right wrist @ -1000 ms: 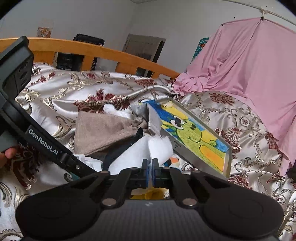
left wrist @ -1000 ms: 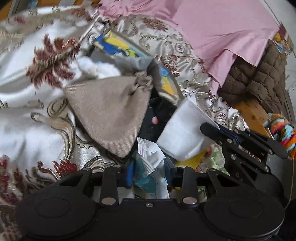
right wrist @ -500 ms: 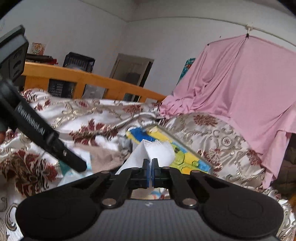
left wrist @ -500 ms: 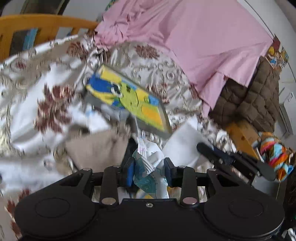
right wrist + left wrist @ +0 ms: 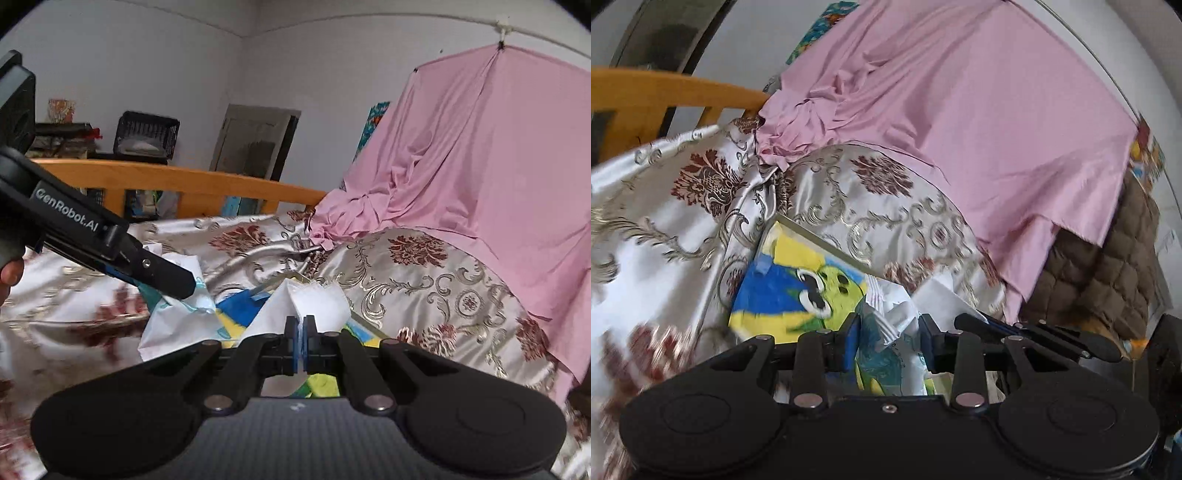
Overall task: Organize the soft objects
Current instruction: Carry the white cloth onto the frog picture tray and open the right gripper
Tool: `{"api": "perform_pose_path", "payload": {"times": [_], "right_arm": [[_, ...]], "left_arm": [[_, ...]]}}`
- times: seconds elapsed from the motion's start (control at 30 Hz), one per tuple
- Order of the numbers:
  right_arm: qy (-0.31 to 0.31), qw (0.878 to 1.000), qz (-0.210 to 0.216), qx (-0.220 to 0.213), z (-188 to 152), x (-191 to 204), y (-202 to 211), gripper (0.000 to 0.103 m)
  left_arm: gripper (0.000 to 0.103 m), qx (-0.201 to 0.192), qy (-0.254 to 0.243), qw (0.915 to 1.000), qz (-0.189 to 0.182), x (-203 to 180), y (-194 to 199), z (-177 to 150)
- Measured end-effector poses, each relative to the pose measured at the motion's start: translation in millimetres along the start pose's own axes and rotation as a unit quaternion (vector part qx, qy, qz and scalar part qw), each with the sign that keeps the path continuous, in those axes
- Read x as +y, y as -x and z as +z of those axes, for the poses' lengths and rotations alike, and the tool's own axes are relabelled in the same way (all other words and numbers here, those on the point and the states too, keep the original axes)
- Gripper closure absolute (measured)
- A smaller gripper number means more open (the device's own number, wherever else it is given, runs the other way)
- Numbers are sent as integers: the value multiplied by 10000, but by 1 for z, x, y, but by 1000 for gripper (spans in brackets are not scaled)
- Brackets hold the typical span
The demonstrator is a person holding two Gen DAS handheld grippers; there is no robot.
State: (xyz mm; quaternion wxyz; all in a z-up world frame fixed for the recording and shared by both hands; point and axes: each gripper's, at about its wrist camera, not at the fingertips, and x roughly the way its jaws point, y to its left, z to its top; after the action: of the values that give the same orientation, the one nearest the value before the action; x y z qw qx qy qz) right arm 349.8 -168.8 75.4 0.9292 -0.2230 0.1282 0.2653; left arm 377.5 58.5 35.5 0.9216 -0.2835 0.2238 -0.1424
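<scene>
My left gripper (image 5: pixel 888 334) is shut on a bunched white cloth with teal print (image 5: pixel 886 354), held above the bed; it also shows at the left of the right wrist view (image 5: pixel 177 314). My right gripper (image 5: pixel 302 341) is shut on the white edge of the same cloth (image 5: pixel 314 302), to the right of the left gripper (image 5: pixel 162 273). In the left wrist view the right gripper (image 5: pixel 975 319) pinches that white part (image 5: pixel 942 299). Below lies a framed blue, yellow and green cartoon picture (image 5: pixel 798 291).
A satin bedspread with maroon and gold flowers (image 5: pixel 894 221) covers the bed. A pink sheet (image 5: pixel 480 166) hangs at the right. An orange wooden bed rail (image 5: pixel 184 181) runs behind. A brown quilted blanket (image 5: pixel 1108 266) lies at the far right.
Both grippers have risen with the cloth held between them. The beige pouch and the dark items beneath have dropped out of view; the wall and the bed rail now show.
</scene>
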Motion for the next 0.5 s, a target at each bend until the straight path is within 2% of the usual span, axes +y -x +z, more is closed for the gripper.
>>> {"api": "perform_pose_path", "payload": {"times": [0.23, 0.4, 0.5], "right_arm": [[-374, 9986, -122, 350, -3, -32, -105, 101], [-775, 9928, -296, 860, -24, -50, -143, 100], [-952, 9873, -300, 1237, -35, -61, -157, 100]], "left_arm": [[67, 97, 255, 9992, 282, 51, -76, 14], [66, 673, -166, 9962, 527, 64, -114, 9], [65, 792, -270, 9948, 574, 65, -121, 2]]}}
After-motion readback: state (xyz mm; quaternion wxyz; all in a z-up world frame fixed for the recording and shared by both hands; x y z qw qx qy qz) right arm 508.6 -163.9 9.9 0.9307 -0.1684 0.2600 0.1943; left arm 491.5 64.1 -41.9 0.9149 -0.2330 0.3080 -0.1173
